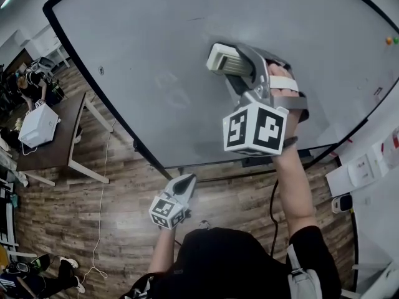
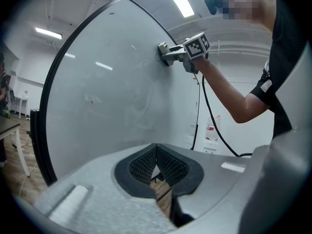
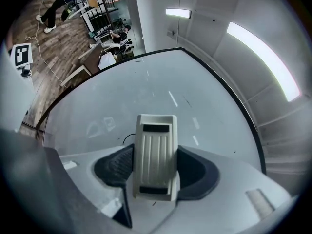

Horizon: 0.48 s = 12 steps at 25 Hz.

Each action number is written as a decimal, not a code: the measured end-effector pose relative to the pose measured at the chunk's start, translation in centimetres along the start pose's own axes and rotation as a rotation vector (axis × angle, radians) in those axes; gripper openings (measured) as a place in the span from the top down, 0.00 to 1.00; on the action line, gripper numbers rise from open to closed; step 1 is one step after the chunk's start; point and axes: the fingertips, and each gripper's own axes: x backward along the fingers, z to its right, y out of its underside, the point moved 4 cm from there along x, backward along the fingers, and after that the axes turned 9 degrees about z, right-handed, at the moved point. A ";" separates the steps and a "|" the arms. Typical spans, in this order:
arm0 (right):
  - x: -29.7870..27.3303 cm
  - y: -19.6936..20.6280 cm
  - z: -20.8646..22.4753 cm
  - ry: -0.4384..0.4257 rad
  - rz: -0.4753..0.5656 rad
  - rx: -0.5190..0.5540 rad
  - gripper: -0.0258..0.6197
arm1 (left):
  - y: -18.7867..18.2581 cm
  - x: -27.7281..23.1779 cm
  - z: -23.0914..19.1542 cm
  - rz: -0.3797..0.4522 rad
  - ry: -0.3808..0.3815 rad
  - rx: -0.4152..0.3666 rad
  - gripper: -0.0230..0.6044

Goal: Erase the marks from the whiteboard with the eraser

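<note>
The whiteboard [image 1: 143, 36] fills the upper head view. Faint smudged outlines remain on it [image 1: 169, 81], left of and slightly below the eraser [image 1: 225, 60]. My right gripper [image 1: 237, 64] is shut on the cream ribbed eraser, which is up against the board. In the right gripper view the eraser [image 3: 155, 160] sits upright between the jaws, with faint shapes [image 3: 100, 126] and a thin dark curl [image 3: 126, 139] to its left. My left gripper [image 1: 185, 180] hangs below the board's lower frame, shut and holding nothing; its pads [image 2: 168, 165] meet.
The board's black frame [image 1: 134, 143] runs diagonally over a wooden floor. A table [image 1: 59, 136] with a white box stands at left, with a cable trailing nearby. Small magnets [image 1: 389, 40] sit at the board's upper right. Wall sockets [image 1: 361, 170] are at right.
</note>
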 end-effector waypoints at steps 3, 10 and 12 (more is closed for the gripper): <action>-0.3 -0.1 -0.4 0.008 -0.024 0.029 0.57 | 0.2 0.0 -0.1 -0.005 -0.004 0.011 0.95; -1.0 -0.7 -3.1 -0.027 -0.031 0.079 0.57 | 0.4 -0.5 -0.3 -0.016 -0.001 0.018 0.95; -1.2 -0.9 -4.5 -0.047 -0.035 0.113 0.57 | 0.7 -0.6 -0.4 -0.016 0.001 0.020 0.95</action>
